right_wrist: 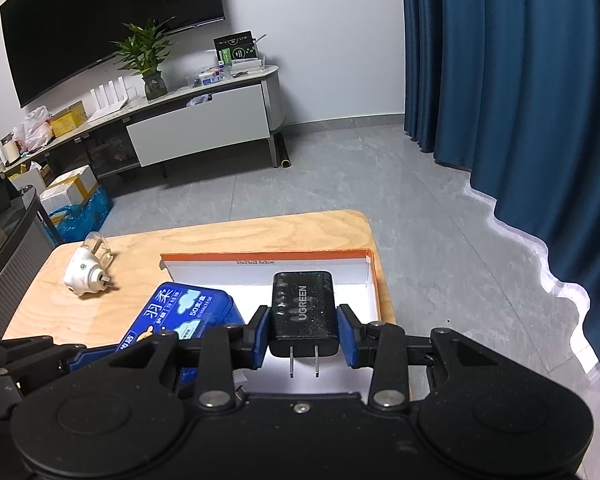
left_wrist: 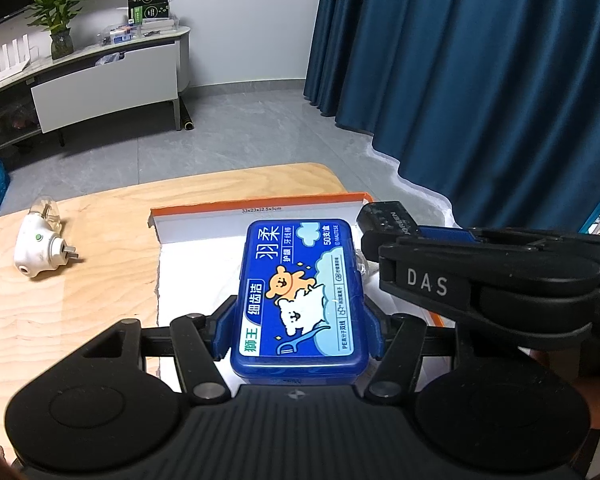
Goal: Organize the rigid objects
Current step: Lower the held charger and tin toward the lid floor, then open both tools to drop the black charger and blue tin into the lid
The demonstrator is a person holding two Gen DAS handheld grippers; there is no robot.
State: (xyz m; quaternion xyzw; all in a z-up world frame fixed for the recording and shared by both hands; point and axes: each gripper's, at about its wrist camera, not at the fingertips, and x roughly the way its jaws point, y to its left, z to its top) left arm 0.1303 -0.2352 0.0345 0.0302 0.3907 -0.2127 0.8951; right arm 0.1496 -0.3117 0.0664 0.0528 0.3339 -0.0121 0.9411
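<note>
My left gripper [left_wrist: 298, 330] is shut on a blue floss-pick box [left_wrist: 300, 296] and holds it over the white inside of an orange-edged cardboard box [left_wrist: 204, 216]. My right gripper [right_wrist: 303, 338] is shut on a black UGREEN charger [right_wrist: 303, 312], prongs pointing back toward me, over the same cardboard box [right_wrist: 260, 258]. The floss box also shows at the left of the right wrist view [right_wrist: 180, 312]. The charger shows at the right of the left wrist view [left_wrist: 388, 216], with the right gripper's body beside it.
A white plug-in mosquito repeller [left_wrist: 40, 246] with a clear bottle lies on the wooden table [left_wrist: 80, 300] left of the box; it also shows in the right wrist view [right_wrist: 86, 270]. Blue curtain [left_wrist: 480, 80] hangs at right. A TV cabinet [right_wrist: 200, 124] stands across the floor.
</note>
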